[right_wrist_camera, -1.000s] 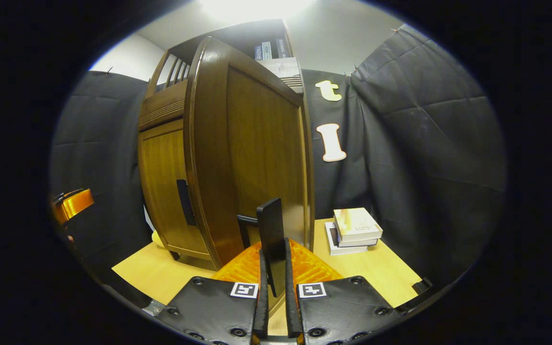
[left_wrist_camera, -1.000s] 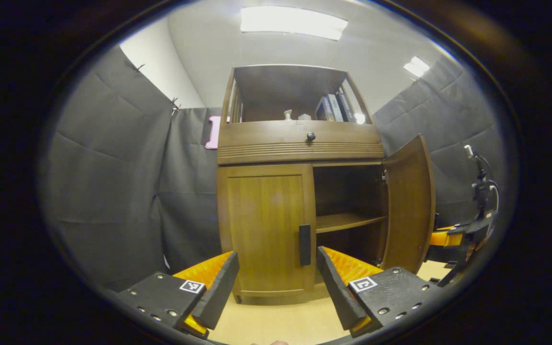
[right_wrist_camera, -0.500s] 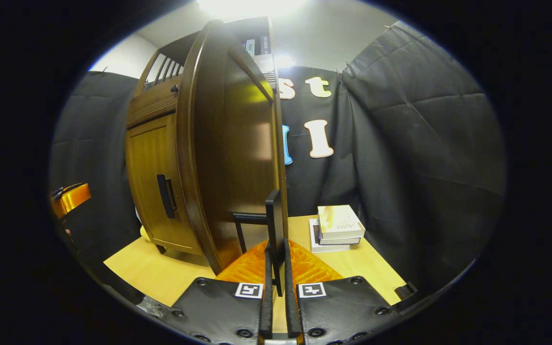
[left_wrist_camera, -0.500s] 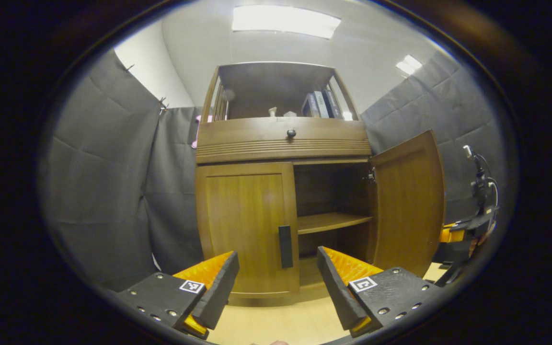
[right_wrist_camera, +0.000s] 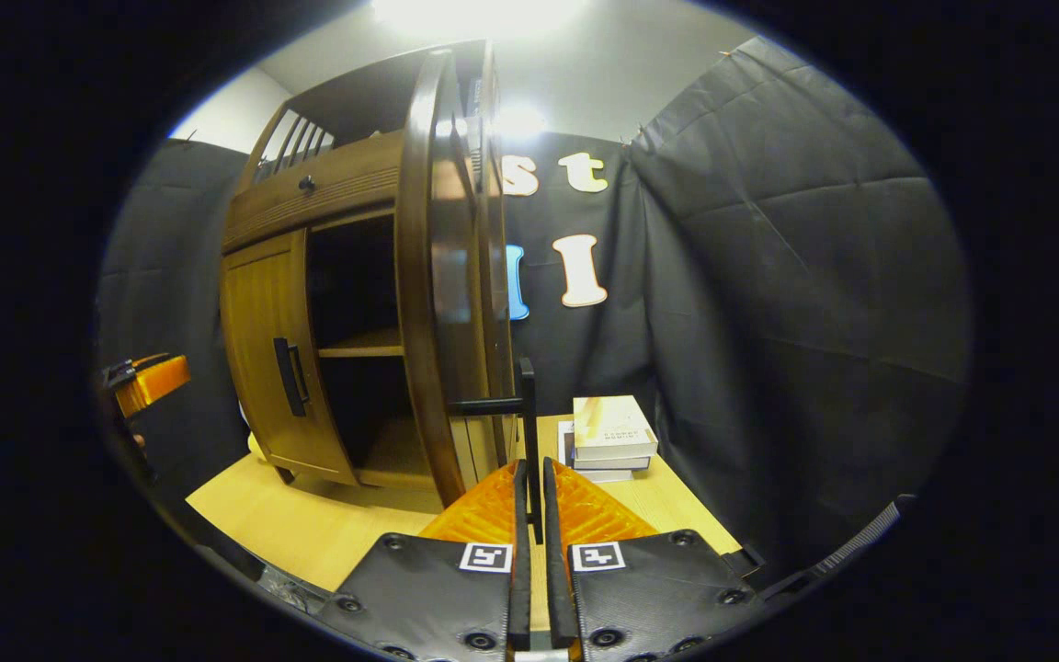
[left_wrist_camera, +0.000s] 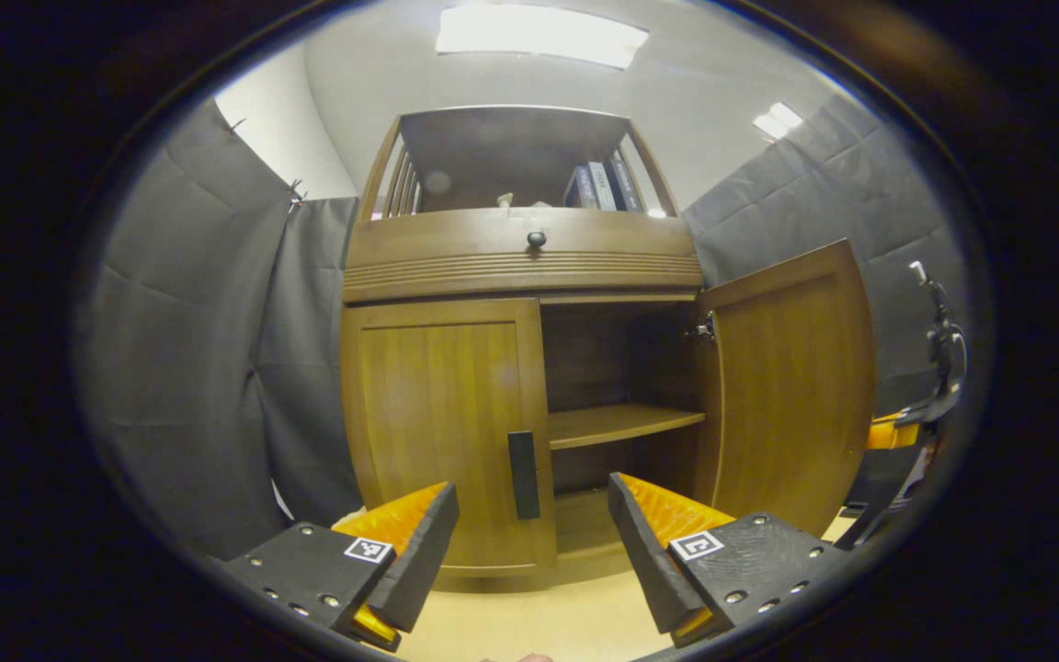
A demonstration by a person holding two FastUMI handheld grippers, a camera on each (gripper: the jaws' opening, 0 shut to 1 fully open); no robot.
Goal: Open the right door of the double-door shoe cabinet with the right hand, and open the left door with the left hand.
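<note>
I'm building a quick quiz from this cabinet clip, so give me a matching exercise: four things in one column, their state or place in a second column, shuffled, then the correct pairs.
Things
1. right door
2. left door
3. left gripper
4. stack of books

States or places
A. closed, handle untouched
B. lying on the table beside the cabinet
C. swung wide open, handle clamped by the right gripper
D. open, fingers apart in front of the cabinet

Pairs: 1-C, 2-A, 3-D, 4-B
</note>
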